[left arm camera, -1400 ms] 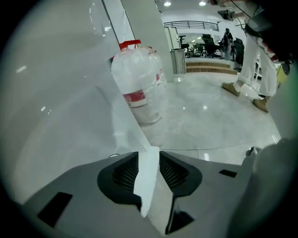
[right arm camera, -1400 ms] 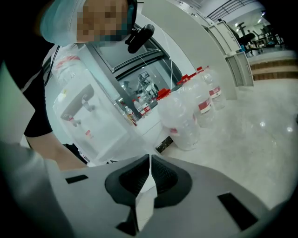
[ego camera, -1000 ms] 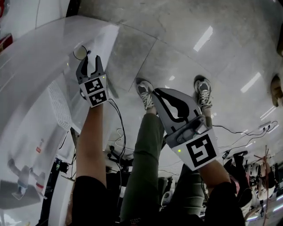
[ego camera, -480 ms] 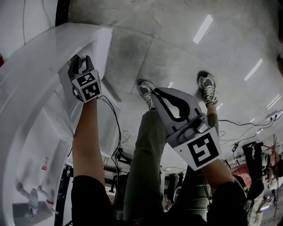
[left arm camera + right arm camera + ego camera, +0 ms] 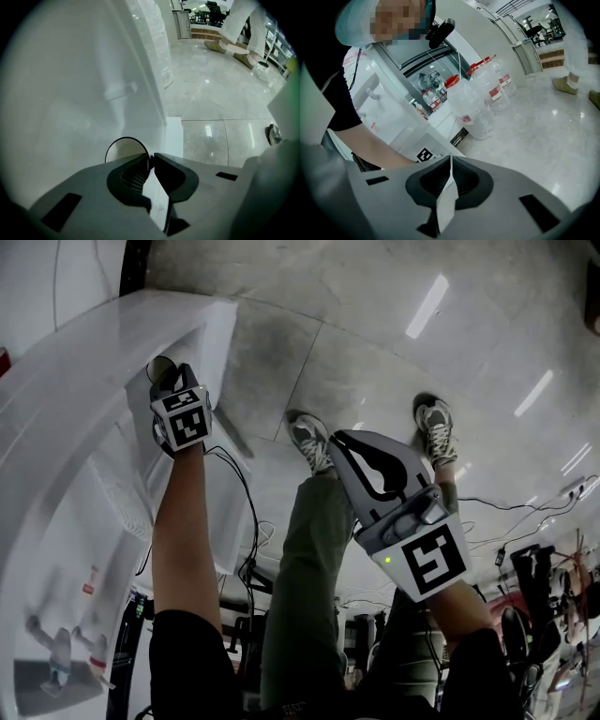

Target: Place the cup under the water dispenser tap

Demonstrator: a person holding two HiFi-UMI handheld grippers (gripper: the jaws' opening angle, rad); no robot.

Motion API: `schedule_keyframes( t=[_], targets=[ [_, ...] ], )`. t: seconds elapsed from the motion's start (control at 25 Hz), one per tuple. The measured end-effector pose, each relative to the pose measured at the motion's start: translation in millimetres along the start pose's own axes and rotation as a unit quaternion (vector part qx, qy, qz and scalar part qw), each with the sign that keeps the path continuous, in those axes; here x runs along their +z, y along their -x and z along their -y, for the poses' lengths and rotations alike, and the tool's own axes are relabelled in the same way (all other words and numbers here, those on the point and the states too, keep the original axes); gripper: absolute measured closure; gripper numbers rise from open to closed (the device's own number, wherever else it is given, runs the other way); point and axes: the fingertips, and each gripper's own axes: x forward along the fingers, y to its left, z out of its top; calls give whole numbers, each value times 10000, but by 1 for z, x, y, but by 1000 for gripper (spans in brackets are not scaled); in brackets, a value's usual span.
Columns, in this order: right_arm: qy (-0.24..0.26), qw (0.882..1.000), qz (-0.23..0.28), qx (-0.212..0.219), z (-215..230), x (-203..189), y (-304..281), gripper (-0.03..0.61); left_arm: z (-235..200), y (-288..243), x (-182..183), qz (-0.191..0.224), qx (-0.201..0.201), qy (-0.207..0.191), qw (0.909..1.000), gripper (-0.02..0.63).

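Left claw (image 5: 151,161) lower than in earlier frame; jaws just closed, now pinching cup (image 5: 123,150) rim. Right claw (image 5: 450,161) pressed together, empty. Grasp apparently made; transfer under tap outstanding.

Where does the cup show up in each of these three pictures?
Head view: cup upper left, on the white counter, at the left gripper.
Left gripper view: cup low centre, a round rim; the jaws have just been closing on its wall.
Right gripper view: not in it.
Shared landmark: the glossy pale floor.
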Motion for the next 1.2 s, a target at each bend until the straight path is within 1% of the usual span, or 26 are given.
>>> schedule_keyframes(
  t=[0.12, 0.24, 0.44, 0.64, 0.8, 1.0, 1.2],
  targets=[
    [36, 10000, -29, 30, -4, 1, 10, 532, 15, 13, -1, 39, -99, -90, 9999, 558],
    [92, 9999, -88, 111, -13, 5, 25, 532, 37, 34, -3, 17, -297, -169, 9994, 558],
    [256, 9992, -130, 263, -22, 27, 59, 532, 69, 77, 3, 63, -455, -180, 9988, 558],
    [401, 9983, -205, 378, -38, 53, 107, 532, 94, 138, 14, 133, -635, -202, 9977, 558],
    [599, 9965, -239, 530, -52, 79, 144, 532, 107, 190, 36, 295, -674, -202, 9971, 558],
    [743, 9948, -200, 670, -72, 124, 188, 532, 118, 258, 71, 473, -724, -200, 9961, 558],
    [950, 9921, -179, 796, -99, 159, 216, 532, 114, 323, 98, 672, -772, -230, 9945, 558]
  ],
)
